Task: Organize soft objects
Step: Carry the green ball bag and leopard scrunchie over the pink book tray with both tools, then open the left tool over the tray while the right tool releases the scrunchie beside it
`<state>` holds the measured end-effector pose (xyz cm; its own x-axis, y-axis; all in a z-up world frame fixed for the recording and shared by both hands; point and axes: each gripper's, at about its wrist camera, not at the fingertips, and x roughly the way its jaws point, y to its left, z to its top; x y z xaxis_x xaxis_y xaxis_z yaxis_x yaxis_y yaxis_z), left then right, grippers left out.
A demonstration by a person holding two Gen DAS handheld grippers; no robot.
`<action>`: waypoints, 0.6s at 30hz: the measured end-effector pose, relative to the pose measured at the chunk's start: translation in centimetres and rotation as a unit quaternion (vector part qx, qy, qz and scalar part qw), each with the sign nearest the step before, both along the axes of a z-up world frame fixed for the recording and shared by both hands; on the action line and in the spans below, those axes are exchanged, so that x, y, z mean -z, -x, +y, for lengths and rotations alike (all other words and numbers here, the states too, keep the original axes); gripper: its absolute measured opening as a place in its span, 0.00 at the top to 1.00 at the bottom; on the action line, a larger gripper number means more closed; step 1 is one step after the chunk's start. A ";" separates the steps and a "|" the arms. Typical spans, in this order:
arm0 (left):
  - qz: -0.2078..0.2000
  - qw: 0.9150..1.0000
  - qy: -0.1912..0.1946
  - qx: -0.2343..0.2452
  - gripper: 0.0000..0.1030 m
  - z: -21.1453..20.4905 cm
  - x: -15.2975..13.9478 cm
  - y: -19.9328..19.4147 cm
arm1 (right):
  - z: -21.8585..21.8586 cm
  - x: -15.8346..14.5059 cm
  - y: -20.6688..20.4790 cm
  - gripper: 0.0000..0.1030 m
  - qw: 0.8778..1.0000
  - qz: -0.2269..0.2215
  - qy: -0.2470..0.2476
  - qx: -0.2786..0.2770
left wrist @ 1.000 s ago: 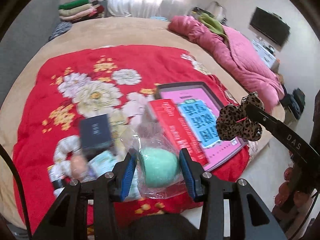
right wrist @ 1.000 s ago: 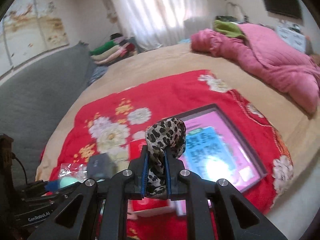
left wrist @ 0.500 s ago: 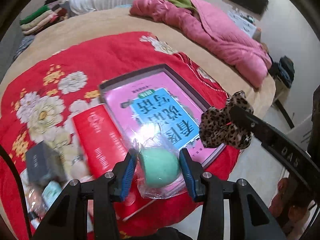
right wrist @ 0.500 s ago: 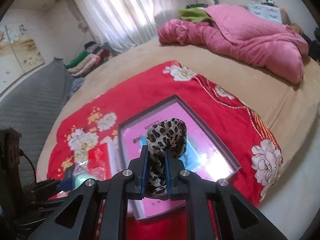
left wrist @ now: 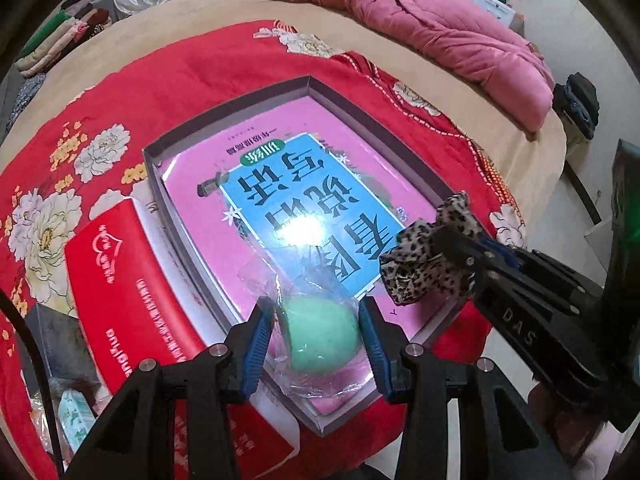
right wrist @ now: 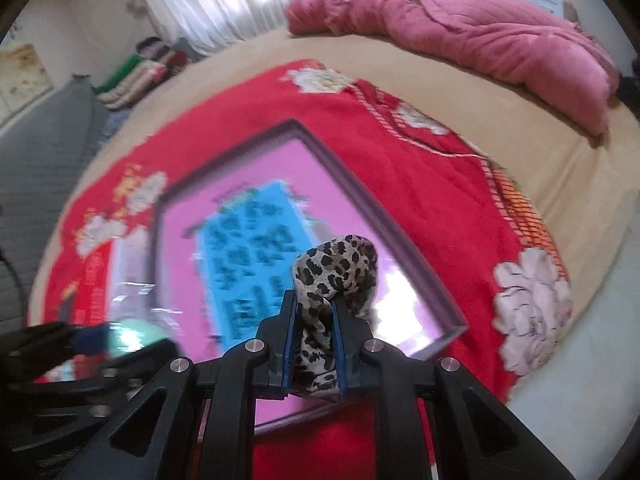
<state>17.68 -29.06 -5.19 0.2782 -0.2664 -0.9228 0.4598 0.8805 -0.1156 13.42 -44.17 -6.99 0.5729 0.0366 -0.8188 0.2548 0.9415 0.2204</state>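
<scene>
My left gripper [left wrist: 318,334] is shut on a green sponge egg in a clear plastic bag [left wrist: 320,338] and holds it over the near corner of a shallow grey box [left wrist: 158,184] with a pink and blue book inside. My right gripper [right wrist: 314,340] is shut on a leopard-print scrunchie [right wrist: 336,268] above the same box [right wrist: 400,236]. In the left wrist view the scrunchie [left wrist: 420,264] and the right gripper [left wrist: 464,254] hang over the box's right edge. In the right wrist view the left gripper [right wrist: 120,338] shows blurred at lower left.
The box lies on a red floral blanket [left wrist: 192,64] on a tan bed. A red booklet [left wrist: 120,280] lies left of the box, with small packets [left wrist: 76,416] at lower left. A pink quilt [left wrist: 440,28] is heaped at the back right. The bed's edge and the floor [left wrist: 580,184] are to the right.
Both grippers have moved right and forward with their loads, from the clutter at the left of the blanket to above the grey box. Both stay shut.
</scene>
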 end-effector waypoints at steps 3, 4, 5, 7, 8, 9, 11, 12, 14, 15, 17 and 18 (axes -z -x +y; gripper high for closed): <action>0.004 1.000 -0.004 0.003 0.57 -0.6 0.5 -0.3 | -0.7 0.3 0.1 0.79 1.000 -0.002 0.005 0.007; 0.006 1.000 -0.007 0.005 0.57 -0.8 0.7 -0.4 | -0.9 0.4 0.2 0.75 1.000 -0.001 0.008 0.009; 0.008 1.000 -0.011 0.005 0.57 -1.0 0.9 -0.5 | -1.1 0.4 0.2 0.72 1.000 -0.002 0.009 0.013; 0.013 1.000 -0.018 0.010 0.57 -1.6 1.4 -0.6 | -1.4 0.4 0.4 0.65 1.000 -0.006 0.010 0.017; 0.014 1.000 -0.023 0.013 0.57 -1.9 1.6 -0.5 | -1.4 0.3 0.4 0.65 1.000 -0.007 0.009 0.021; 0.013 0.999 -0.026 0.017 0.57 -2.1 1.7 -0.5 | -1.5 0.2 0.5 0.65 1.000 -0.008 0.009 0.024; 0.011 0.999 -0.037 0.025 0.56 -2.7 2.1 -0.4 | -1.8 0.1 0.7 0.65 0.999 -0.009 0.013 0.029; 0.013 0.999 -0.039 0.027 0.56 -2.9 2.2 -0.4 | -1.9 0.0 0.8 0.64 0.999 -0.009 0.015 0.031; 0.019 0.999 -0.040 0.029 0.56 -3.2 2.7 -0.3 | -2.1 -0.1 1.0 0.63 0.999 -0.010 0.017 0.034; 0.020 0.998 -0.045 0.029 0.56 -3.3 3.0 -0.2 | -2.1 -0.2 1.1 0.62 0.999 -0.009 0.017 0.035; 0.020 0.998 -0.053 0.035 0.56 -3.5 3.3 0.0 | -2.2 -0.2 1.2 0.59 0.999 -0.011 0.015 0.036; 0.019 0.998 -0.054 0.037 0.56 -3.6 3.3 0.1 | -2.2 -0.2 1.3 0.56 0.999 -0.010 0.016 0.037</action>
